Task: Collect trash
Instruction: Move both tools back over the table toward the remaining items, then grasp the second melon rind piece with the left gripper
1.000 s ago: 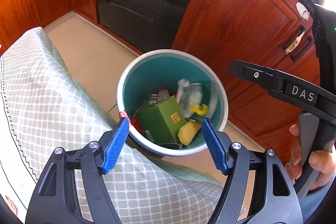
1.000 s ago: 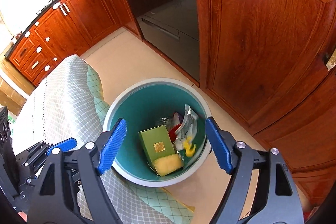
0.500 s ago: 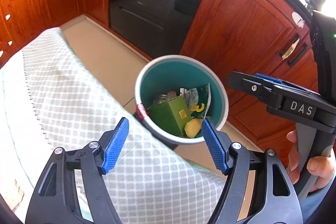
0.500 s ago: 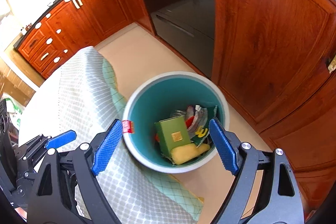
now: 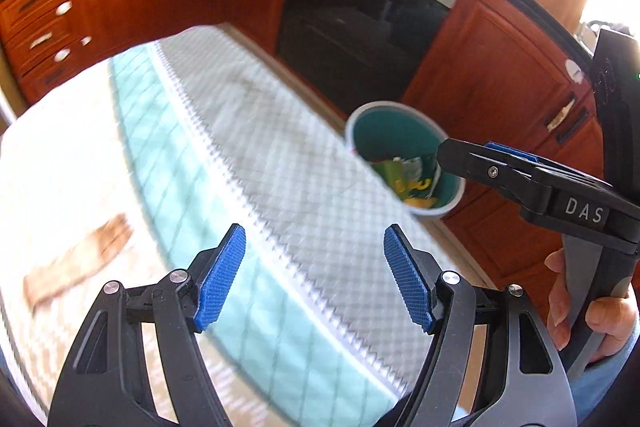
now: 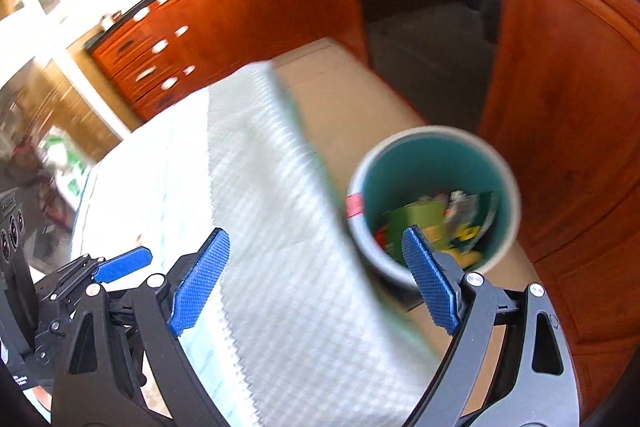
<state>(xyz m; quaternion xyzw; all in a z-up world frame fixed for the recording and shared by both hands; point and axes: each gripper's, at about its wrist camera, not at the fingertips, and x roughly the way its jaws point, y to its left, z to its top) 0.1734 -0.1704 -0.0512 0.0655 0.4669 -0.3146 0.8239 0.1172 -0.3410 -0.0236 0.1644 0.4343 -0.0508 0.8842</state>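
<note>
the only writing that reads clearly is "das", in pale capitals on the black body of the right gripper (image 5: 496, 163) where it juts in at three o'clock of the left wrist view, held by a hand (image 5: 588, 311) cut off at the frame's edge. a small red label (image 6: 354, 206) sits on the rim of the trash bin (image 6: 434, 147) at its nine o'clock, its print too smeared to read. the bin is round, white outside and teal inside, standing on the pale floor (image 6: 352, 95) just beside the table's edge, at about three o'clock in the right wrist view. inside it lie a green box (image 6: 412, 217), crinkled wrappers (image 6: 464, 205) and something yellow (image 6: 460, 253), all blurred and partly hidden behind a blue pad. the table wears a cloth (image 5: 280, 163) of small pale quilted squares with a zigzag border over a mint grid layer. a brown flat scrap (image 5: 76, 267) lies on the table at nine o'clock of the left wrist view, too blurred to name. the left gripper (image 5: 314, 275) stands open over the cloth with nothing between its ribbed blue pads; the right gripper's jaws have just been opening, and are wide and empty. red-brown wooden cabinets (image 6: 248, 11) and a dark oven door (image 5: 360, 23) fill the far side.
</note>
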